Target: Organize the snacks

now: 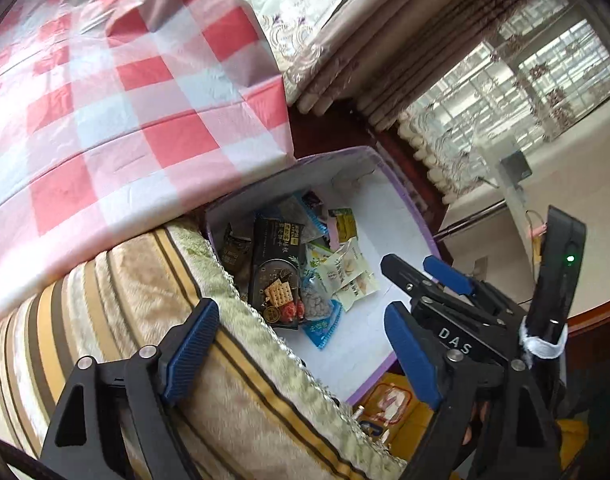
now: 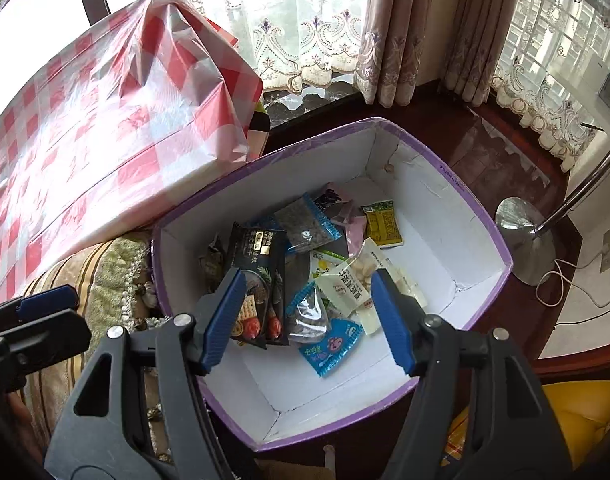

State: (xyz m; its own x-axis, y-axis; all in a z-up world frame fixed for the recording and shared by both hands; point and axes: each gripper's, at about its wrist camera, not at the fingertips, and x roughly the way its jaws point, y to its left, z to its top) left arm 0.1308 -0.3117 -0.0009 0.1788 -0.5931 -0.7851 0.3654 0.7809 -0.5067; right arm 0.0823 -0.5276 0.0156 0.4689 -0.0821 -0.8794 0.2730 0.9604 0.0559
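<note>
A purple-rimmed white cardboard box (image 2: 457,240) holds several snack packets: a black cracker pack (image 2: 257,280), a white packet (image 2: 353,284), a blue packet (image 2: 331,346) and a yellow packet (image 2: 383,224). My right gripper (image 2: 309,320) is open and empty, hovering above the box. My left gripper (image 1: 301,352) is open and empty over the striped cushion (image 1: 105,300) beside the box (image 1: 401,216). The right gripper also shows in the left wrist view (image 1: 421,272), and the left gripper in the right wrist view (image 2: 37,308). The cracker pack shows there too (image 1: 279,272).
A table with a red-and-white checked cloth (image 2: 85,140) overhangs the cushion left of the box. Curtains (image 2: 405,20) and a window are behind. A floor-lamp base (image 2: 525,236) stands right. A yellow object (image 2: 577,416) lies at lower right.
</note>
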